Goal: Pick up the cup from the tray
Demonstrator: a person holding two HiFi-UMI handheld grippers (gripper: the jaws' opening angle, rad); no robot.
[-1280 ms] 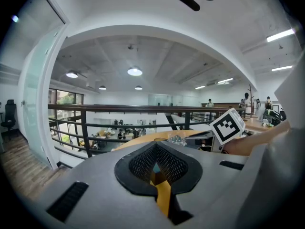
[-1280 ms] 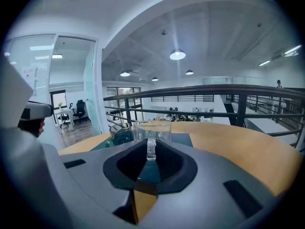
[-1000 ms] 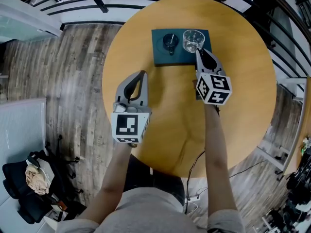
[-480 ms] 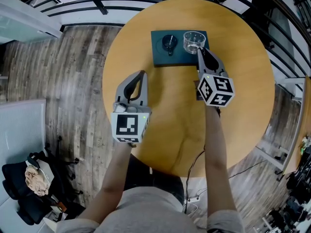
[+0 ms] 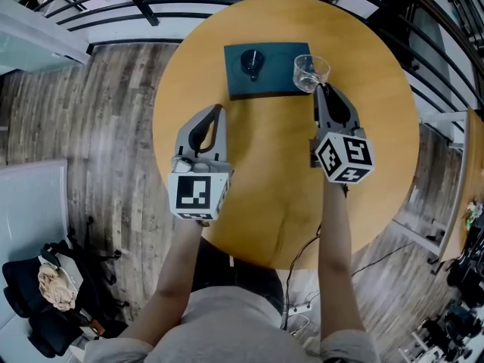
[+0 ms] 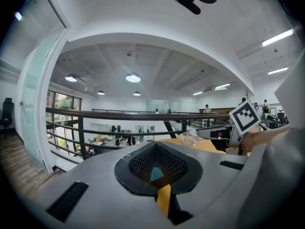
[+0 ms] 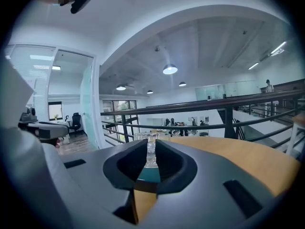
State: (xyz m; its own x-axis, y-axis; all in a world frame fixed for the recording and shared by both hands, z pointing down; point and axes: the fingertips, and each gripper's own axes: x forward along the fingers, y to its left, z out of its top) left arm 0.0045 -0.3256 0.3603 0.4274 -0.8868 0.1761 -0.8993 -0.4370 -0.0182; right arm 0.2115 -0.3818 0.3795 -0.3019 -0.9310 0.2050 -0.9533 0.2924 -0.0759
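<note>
- The cup (image 5: pixel 311 72) – clear glass – is at the very tip of the right gripper (image 5: pixel 324 89), on the side away from the person. It hangs past the right edge of the tray (image 5: pixel 265 85), above the bare table (image 5: pixel 265 180).
- It looks tilted and, I think, lifted clear of the tray, though the steep head view makes height hard to judge.
- Right gripper: jaws narrow, pinched on the cup's near wall. In the right gripper view the glass stands upright in the slit between the pads.
- Left gripper (image 5: pixel 215 119): jaws together with nothing in them, over the table nearer the person and well apart from the cup – the right hand carries the job.
- A small dark object (image 5: pixel 252 63) stands on the tray.
</note>
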